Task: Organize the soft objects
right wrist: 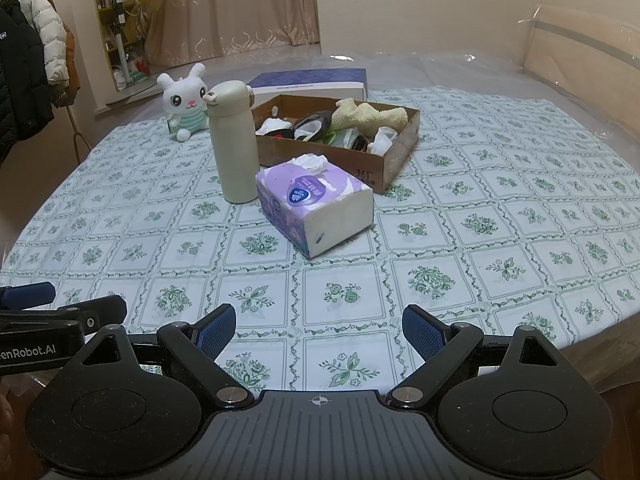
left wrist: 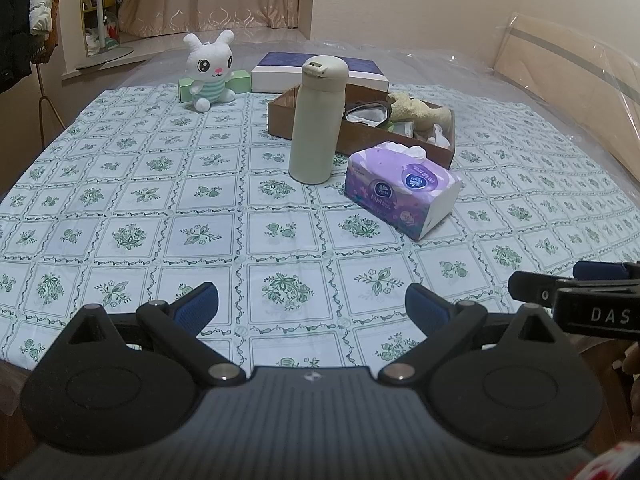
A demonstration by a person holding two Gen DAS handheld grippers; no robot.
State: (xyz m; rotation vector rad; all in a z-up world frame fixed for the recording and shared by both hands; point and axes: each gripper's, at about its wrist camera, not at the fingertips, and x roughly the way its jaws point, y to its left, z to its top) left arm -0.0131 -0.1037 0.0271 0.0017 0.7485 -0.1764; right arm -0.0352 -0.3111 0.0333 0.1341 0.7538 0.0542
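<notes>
Floral tablecloth (left wrist: 160, 200) — plush rabbit (left wrist: 210, 70) upright.

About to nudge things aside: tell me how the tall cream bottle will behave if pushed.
The bottle stands tall on a narrow base, so a high push would likely tip it. Its round body would probably roll then. The smooth surface looks slippery, and the tissue pack sits close beside it.

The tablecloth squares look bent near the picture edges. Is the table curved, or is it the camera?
Camera: in both wrist views the tablecloth grid bows outward toward the edges, fisheye distortion; dark corners mark the lens rim. Focus stays sharp on the tissue pack in the right view.
</notes>
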